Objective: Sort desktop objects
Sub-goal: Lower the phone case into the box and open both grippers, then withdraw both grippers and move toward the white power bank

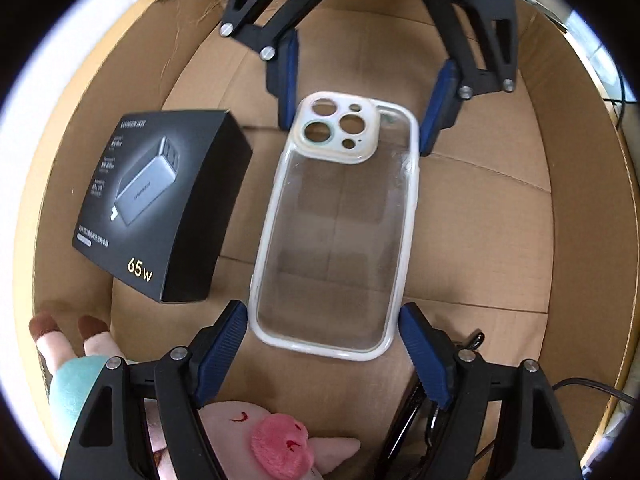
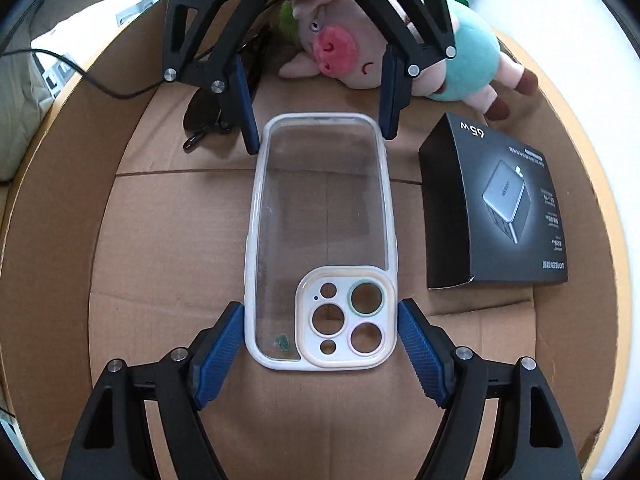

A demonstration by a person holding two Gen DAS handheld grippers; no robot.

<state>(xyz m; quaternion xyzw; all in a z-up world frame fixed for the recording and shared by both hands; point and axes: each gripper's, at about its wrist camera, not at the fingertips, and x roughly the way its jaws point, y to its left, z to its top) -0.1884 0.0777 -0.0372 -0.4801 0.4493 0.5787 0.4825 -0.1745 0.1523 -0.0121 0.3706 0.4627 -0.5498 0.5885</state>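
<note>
A clear phone case with a white rim [image 1: 334, 228] [image 2: 320, 240] hangs over the cardboard box floor [image 1: 480, 240] [image 2: 168, 240], held at both ends. My left gripper [image 1: 322, 320] is shut on its plain end, the blue pads touching both side rims. My right gripper [image 2: 320, 316] is shut on its camera-cutout end the same way. Each gripper shows at the far end in the other's view: the right one [image 1: 356, 120], the left one [image 2: 318, 136].
A black 65 W charger box [image 1: 160, 204] [image 2: 496, 208] lies in the cardboard box beside the case. A pink pig plush toy [image 1: 276, 440] [image 2: 360, 56] and black sunglasses [image 2: 208, 120] lie under the left gripper. A black cable [image 2: 100, 84] crosses the box rim.
</note>
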